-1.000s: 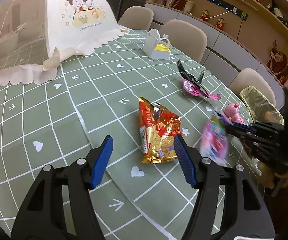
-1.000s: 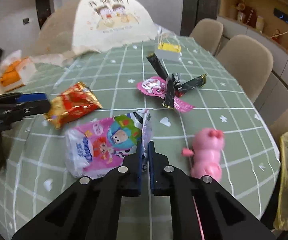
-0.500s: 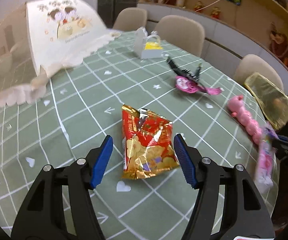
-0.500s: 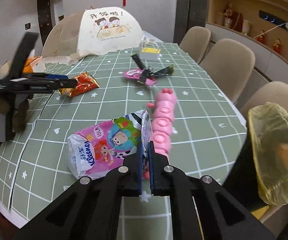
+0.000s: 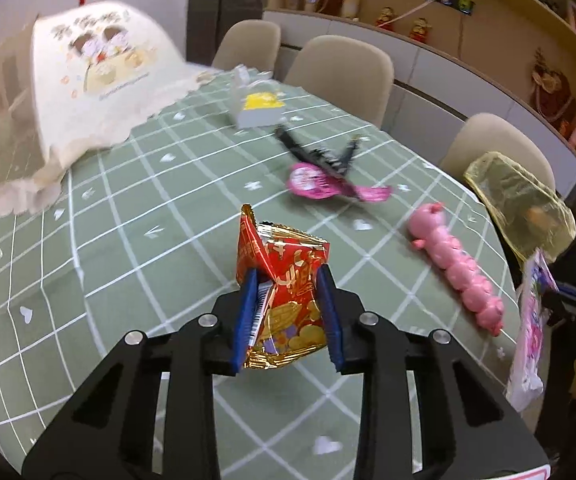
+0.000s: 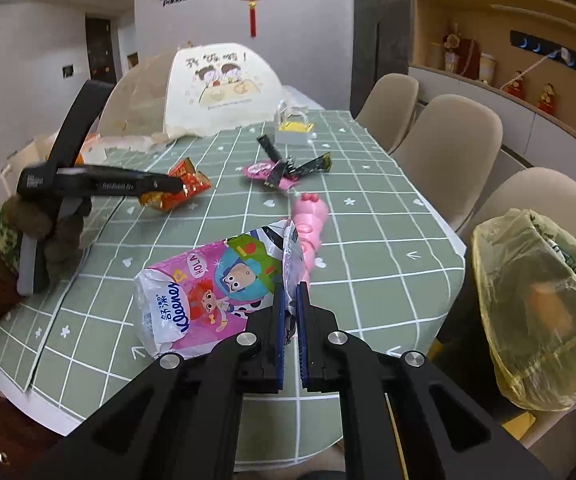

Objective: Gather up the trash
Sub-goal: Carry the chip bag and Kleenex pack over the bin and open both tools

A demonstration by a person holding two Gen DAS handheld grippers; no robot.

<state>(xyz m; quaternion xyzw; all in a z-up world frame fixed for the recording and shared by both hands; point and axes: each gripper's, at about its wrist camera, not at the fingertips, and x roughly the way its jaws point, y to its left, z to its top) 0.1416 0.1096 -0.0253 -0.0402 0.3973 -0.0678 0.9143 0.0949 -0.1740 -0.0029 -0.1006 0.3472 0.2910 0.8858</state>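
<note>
Two grips: my left gripper point(image 5: 288, 312) is closing, its pads pressing the red snack bag point(image 5: 285, 292) over the table point(image 5: 135, 240); my right gripper point(image 6: 291, 334) is clamped on the Kleenex pack point(image 6: 207, 292), near the yellow bag point(image 6: 540, 304).

Red/gold snack wrapper point(image 5: 288, 292) crumpled, upright btwn my left pads, over green grid cloth; pink Kleenex tissue pack point(image 6: 207, 296), cartoon print, hangs sideways from its torn end; yellow trash bag point(image 6: 540, 304) open, beside table edge.
</note>
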